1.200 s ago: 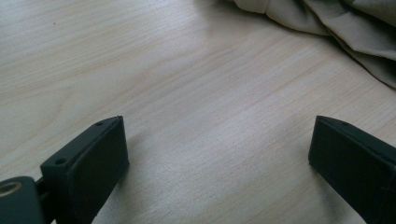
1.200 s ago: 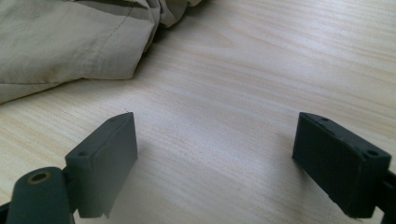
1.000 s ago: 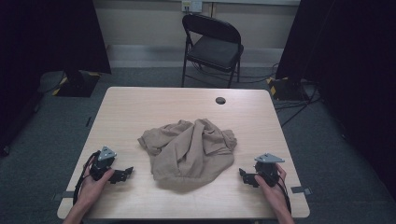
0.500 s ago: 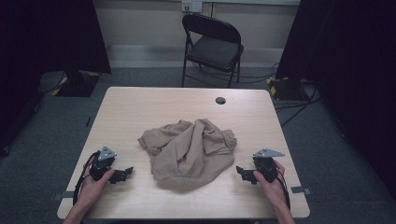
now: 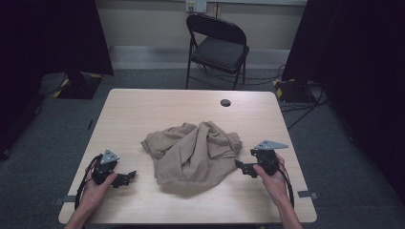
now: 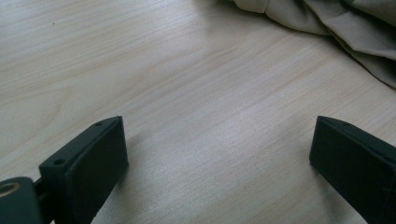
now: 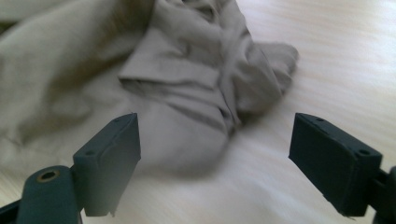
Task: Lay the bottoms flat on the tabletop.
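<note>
1. Worktop [image 5: 143, 114]: light wood, rectangular, w/ a dark round cable hole [image 5: 225, 102] near the far edge, right of centre. Bare surface on all sides of the cloth; widest bare stretch at far side and far-left corner.
2. Folding chair [image 5: 217, 47]: dark, on the floor beyond the far edge, apart from the worktop.
3. Cloth [image 5: 191, 152]: tan/khaki garment, crumpled in a heap at mid-worktop, slightly toward the near side. Folds and seams bunched at top right; a smoother lobe hangs toward the near edge. Lies flat on the wood, not lifted. Well inside all edges.
4. Right claw [image 5: 240, 167]: held in the person's right hand, just beside the cloth's right margin, pointing at it. Jaws spread wide, nothing between them; right gripper view shows the cloth [image 7: 187, 88] just ahead, its folded edge between the jaw lines, no contact seen.
5. Left claw [image 5: 128, 177]: in the left hand, near the near-left corner, near the cloth's left side but apart. Jaws released, wide; left gripper view shows bare wood between them, cloth [image 6: 336, 28] at top right.
</note>
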